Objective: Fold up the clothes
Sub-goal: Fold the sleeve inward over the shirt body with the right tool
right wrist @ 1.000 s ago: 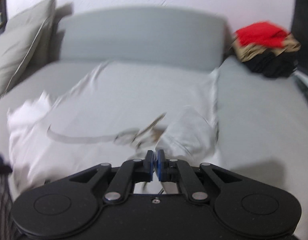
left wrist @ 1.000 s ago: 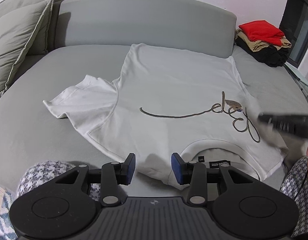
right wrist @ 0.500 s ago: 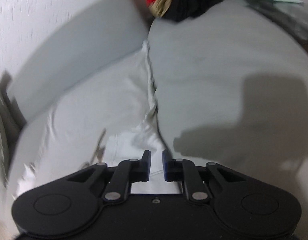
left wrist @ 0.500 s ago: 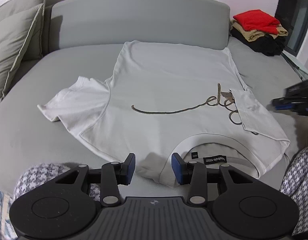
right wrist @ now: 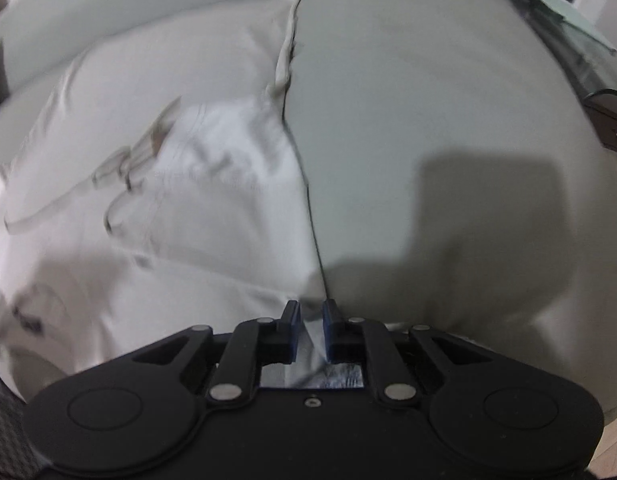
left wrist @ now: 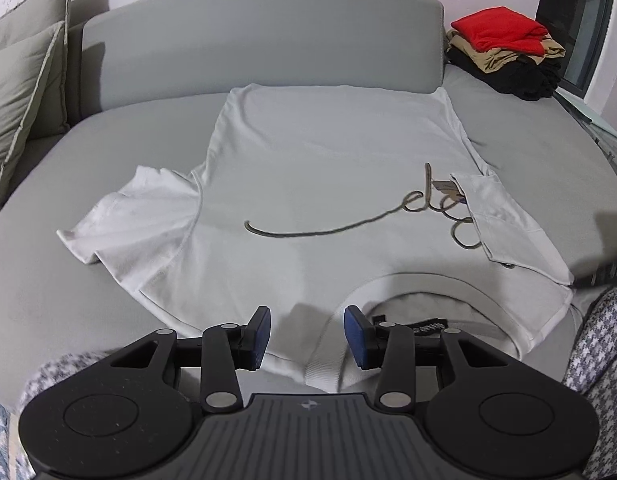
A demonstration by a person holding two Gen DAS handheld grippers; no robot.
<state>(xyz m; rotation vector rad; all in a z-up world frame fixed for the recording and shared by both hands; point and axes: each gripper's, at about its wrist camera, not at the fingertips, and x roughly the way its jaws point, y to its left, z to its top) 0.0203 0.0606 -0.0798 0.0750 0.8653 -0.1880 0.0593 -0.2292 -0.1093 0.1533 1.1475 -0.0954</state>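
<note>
Since the earlier frame, the right sleeve [left wrist: 504,216] has gone from raised in the right gripper [right wrist: 311,322] to folded inward over the white T-shirt [left wrist: 328,184], and that gripper has withdrawn to the shirt's right edge, its jaws having just been opening to a narrow gap; no cloth is visibly pinched between them.

Left of the shirt, cushions [left wrist: 16,92] lean at the sofa [left wrist: 108,320] corner. The left sleeve [left wrist: 136,212] lies spread flat, not yet folded. At the shirt's near edge, the left gripper [left wrist: 306,334] hovers released, jaws moderately apart, over the shoulder fabric beside the collar [left wrist: 420,284].

Assessment: the garment is light, soft and limp (it will sag and crease wherever unsupported). Best hold is judged to be the left sleeve's hem or shoulder seam, pinched through both layers.

Beyond the shirt's far right corner sits a stack of folded clothes [left wrist: 504,48], red on top. No containers are present.
</note>
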